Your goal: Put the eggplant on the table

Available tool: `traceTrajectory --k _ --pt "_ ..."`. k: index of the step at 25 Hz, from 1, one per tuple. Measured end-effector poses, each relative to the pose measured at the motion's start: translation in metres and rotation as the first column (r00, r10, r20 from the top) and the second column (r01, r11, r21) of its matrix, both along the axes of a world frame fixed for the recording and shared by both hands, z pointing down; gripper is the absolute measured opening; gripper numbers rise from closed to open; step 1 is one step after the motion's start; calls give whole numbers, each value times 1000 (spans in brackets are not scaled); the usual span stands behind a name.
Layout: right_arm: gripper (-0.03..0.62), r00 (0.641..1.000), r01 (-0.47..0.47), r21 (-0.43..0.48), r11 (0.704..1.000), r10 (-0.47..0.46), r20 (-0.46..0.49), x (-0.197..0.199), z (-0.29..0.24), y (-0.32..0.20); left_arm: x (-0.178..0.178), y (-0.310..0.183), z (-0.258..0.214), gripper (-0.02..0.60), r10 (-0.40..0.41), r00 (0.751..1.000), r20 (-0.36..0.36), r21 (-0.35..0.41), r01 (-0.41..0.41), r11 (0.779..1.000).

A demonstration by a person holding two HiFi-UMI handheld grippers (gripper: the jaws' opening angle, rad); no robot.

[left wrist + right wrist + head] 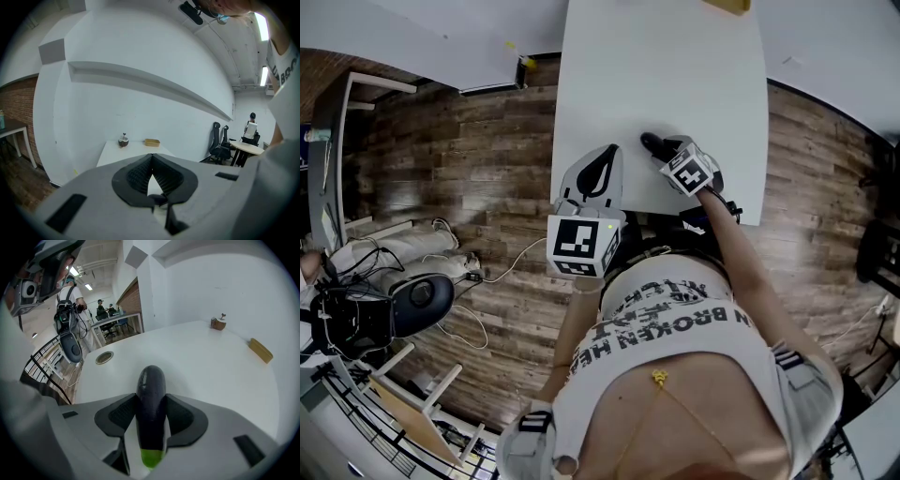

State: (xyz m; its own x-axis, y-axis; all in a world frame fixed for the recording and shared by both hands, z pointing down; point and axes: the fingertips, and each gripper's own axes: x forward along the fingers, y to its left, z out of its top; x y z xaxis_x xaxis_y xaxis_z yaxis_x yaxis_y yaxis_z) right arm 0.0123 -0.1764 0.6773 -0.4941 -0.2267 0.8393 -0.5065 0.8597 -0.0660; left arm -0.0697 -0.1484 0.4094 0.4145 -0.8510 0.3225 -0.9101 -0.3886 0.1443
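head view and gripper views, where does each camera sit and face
Head view: on the head, steeply down at table, left claw, right claw, torso.
Left gripper view: on that claw, along its shut jaws over the table.
Right gripper view: on that claw, down at the gripped eggplant.
Both gripper views share the yellow tray.

The person is wearing a light shirt [675, 323] with dark block lettering running across the front. A thin gold chain [675, 398] is hanging at the neck and carrying a small gold pendant [659, 378]. Grey shoulder straps [789, 359] with dark stripes are sitting on both shoulders.

The left gripper [611, 150] is presenting a pale grey moulded shell. Black ribbed pads [136, 176] are lining its jaws, and it is bearing a cube [579, 246] with black-and-white square markers. The right gripper [660, 144] is showing the same grey shell, black pads and a matching marker cube [688, 172].
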Motion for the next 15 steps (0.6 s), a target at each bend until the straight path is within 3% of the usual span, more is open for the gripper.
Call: traceTrajectory --k 8,15 --pt "221 1000 9 1 1000 -9 0 -2 -4 -2 -5 -3 -1 5 -3 1000 2 0 3 1000" --pt "253 998 17 -21 1000 -16 63 -9 -18 -2 -8 -6 -3 5 -6 1000 2 3 6 1000"
